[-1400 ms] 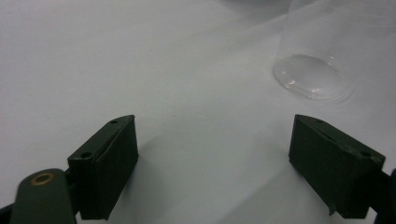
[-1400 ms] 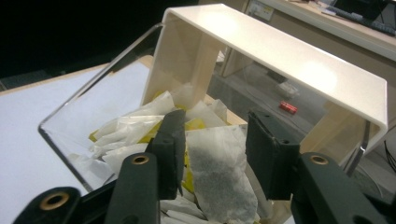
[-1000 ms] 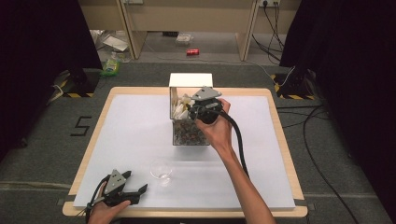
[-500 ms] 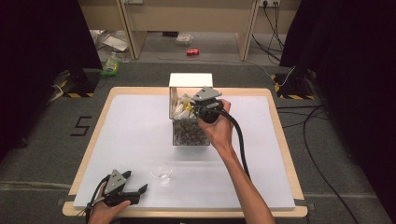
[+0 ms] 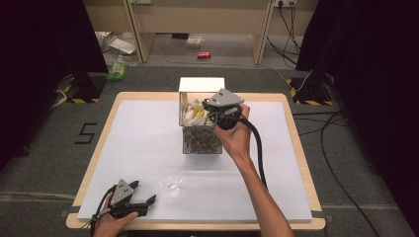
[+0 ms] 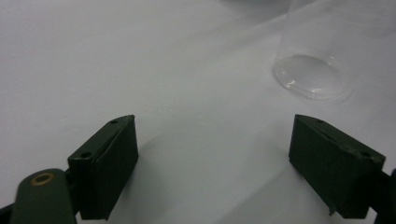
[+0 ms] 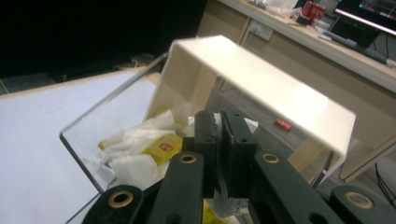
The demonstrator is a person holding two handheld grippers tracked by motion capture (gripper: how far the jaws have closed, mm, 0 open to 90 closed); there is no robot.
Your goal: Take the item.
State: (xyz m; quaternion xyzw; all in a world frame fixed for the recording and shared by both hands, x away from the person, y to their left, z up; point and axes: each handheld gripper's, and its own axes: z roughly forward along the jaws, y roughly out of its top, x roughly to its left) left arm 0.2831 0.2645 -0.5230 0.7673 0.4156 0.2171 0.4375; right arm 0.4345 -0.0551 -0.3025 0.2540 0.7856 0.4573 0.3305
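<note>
At frame centre, the right claw (image 5: 213, 117) has just closed on a thin white packet (image 7: 219, 122) above the box (image 5: 200, 140); left claw (image 5: 143, 203) open, idle, lower left.

A table (image 5: 148, 128) with a wooden rim and white top is being shown at the frame's centre. A clear box (image 5: 200, 131) is being carried at upper centre, a clear glass (image 5: 171, 179) at lower centre.
</note>
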